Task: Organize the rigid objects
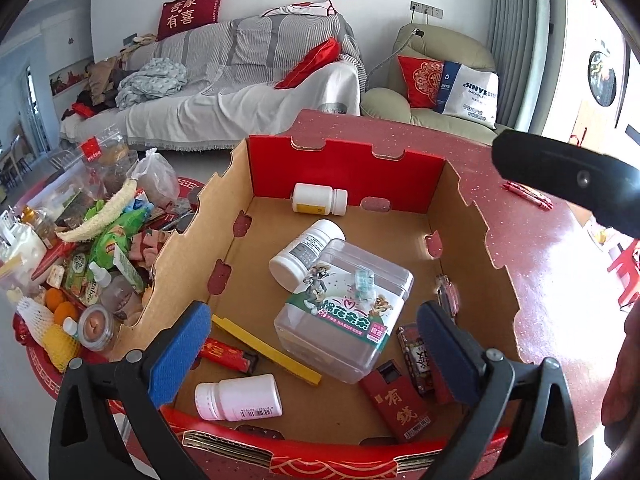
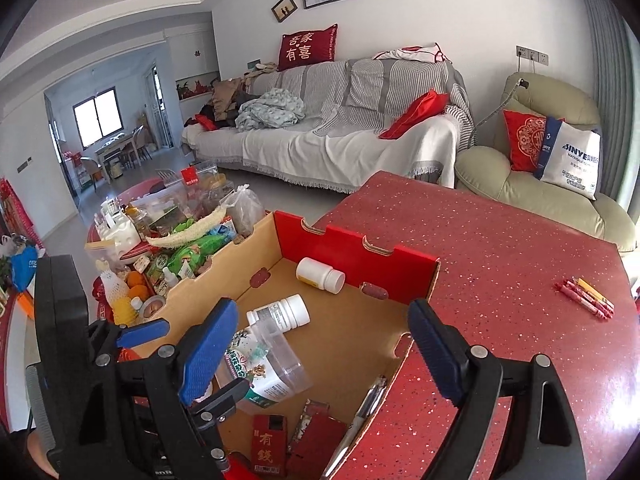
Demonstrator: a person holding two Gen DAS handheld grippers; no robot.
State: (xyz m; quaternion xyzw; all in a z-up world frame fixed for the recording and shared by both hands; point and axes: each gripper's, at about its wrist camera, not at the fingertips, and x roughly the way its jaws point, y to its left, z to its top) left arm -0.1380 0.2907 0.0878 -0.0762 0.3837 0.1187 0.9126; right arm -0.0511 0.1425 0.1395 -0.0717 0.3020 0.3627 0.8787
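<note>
An open cardboard box [image 1: 472, 216] with red outer walls stands on a red speckled table [image 2: 500, 260]. Inside lie a clear plastic jar [image 1: 344, 316], three white pill bottles [image 1: 318, 198] [image 1: 304, 254] [image 1: 240, 398], a yellow stick [image 1: 266, 350], a red lighter [image 1: 228, 354] and red packs [image 1: 400, 404]. My left gripper [image 1: 316, 352] is open and empty above the box's near side. My right gripper [image 2: 320, 352] is open and empty over the box's right wall [image 2: 416, 280]; a pen [image 2: 360, 420] leans there. Several red and yellow pens [image 2: 586, 298] lie on the table to the right.
A round red tray [image 1: 36, 356] left of the box is piled with snacks, bottles, oranges and bags. A covered sofa [image 2: 340, 128] and a green armchair [image 2: 540, 168] stand behind the table. The right gripper's black body [image 1: 568, 180] shows at the upper right of the left wrist view.
</note>
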